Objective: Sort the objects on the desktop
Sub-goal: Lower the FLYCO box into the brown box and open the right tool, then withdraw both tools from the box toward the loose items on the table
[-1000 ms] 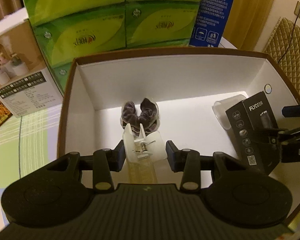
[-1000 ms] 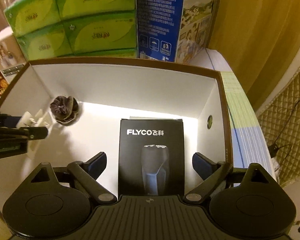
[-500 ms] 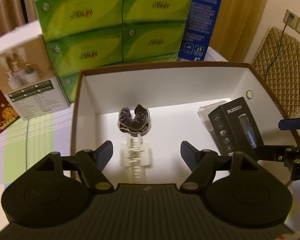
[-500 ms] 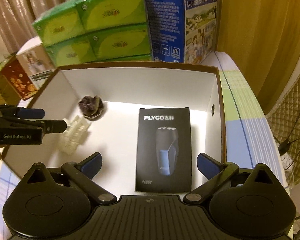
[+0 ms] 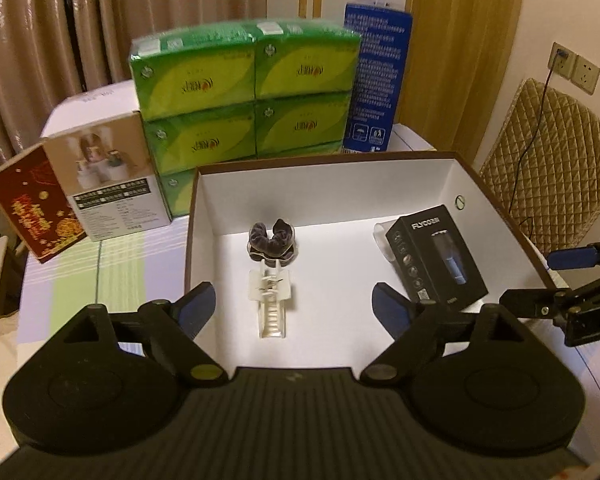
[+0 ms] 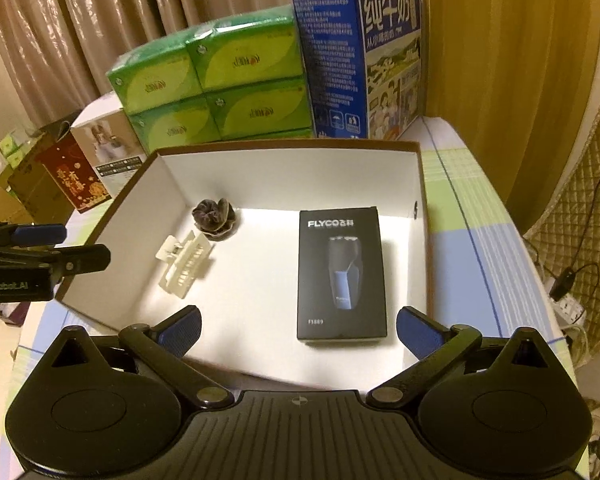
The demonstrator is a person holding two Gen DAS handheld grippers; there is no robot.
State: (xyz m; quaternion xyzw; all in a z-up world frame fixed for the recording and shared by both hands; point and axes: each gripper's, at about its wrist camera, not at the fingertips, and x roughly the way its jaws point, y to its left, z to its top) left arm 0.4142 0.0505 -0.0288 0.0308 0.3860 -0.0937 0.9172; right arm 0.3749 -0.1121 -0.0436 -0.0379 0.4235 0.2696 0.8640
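A brown box with a white inside (image 5: 340, 184) (image 6: 292, 168) sits on the table. In it lie a cream hair claw clip (image 5: 272, 300) (image 6: 186, 262), a dark purple scrunchie (image 5: 273, 238) (image 6: 214, 216) and a black FLYCO shaver box (image 5: 436, 256) (image 6: 342, 272). My left gripper (image 5: 294, 306) is open and empty, above the box's near edge, behind the clip. My right gripper (image 6: 298, 326) is open and empty, just behind the shaver box. Each gripper shows at the edge of the other's view.
Stacked green tissue packs (image 5: 244, 96) (image 6: 220, 76) and a blue milk carton (image 5: 376, 80) (image 6: 360, 56) stand behind the box. A white product box (image 5: 108, 176) and a red box (image 5: 32, 208) stand to the left. A quilted chair (image 5: 548, 176) is on the right.
My left gripper opened, let go of the hair claw clip inside the box, and pulled back and up. My right gripper also drew back from the shaver box lying in the box.
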